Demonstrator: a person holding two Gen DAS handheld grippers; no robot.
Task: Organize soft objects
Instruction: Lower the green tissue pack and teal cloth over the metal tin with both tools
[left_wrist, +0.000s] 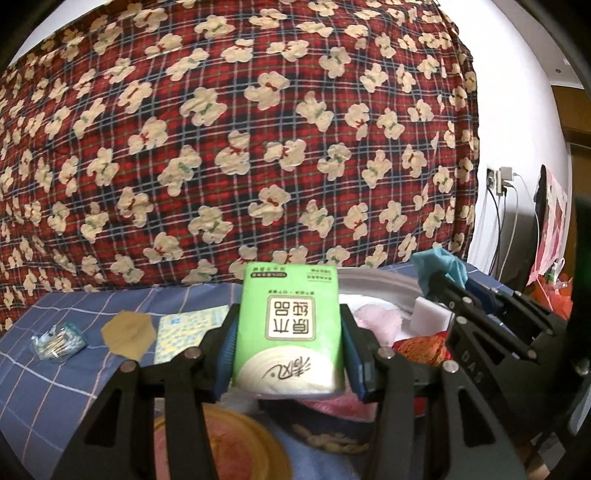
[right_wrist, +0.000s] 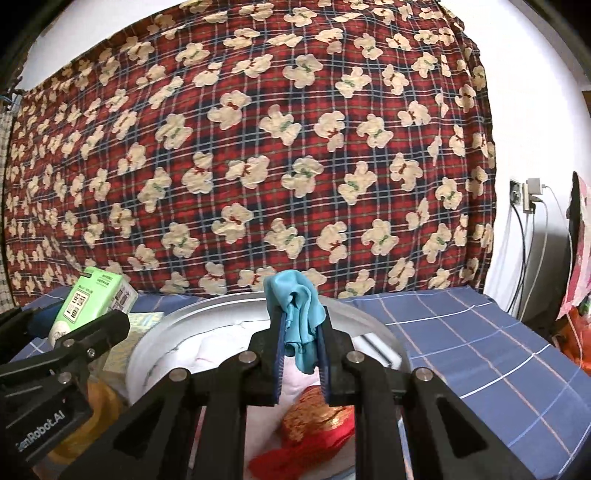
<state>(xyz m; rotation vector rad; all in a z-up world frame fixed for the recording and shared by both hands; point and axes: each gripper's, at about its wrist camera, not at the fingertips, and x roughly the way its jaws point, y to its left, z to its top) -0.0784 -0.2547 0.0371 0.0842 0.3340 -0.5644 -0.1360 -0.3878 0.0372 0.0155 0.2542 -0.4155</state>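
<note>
My left gripper (left_wrist: 288, 314) is shut on a green tissue pack (left_wrist: 290, 328) and holds it upright above the bed; the pack also shows in the right wrist view (right_wrist: 88, 302). My right gripper (right_wrist: 301, 314) is shut on a teal cloth (right_wrist: 299, 314), held over a round white basin (right_wrist: 373, 325); the cloth also shows in the left wrist view (left_wrist: 439, 264). In the basin lie a red-and-gold pouch (right_wrist: 317, 421), a pink fluffy item (left_wrist: 376, 321) and a white sponge block (left_wrist: 430, 319).
A blue checked sheet (right_wrist: 480, 343) covers the bed. On it lie a bag of cotton swabs (left_wrist: 57, 341), a tan hexagon pad (left_wrist: 127, 330) and a yellow-blue packet (left_wrist: 188, 328). A red bear-print quilt (left_wrist: 240, 147) rises behind. Cables hang at the right wall (right_wrist: 528, 221).
</note>
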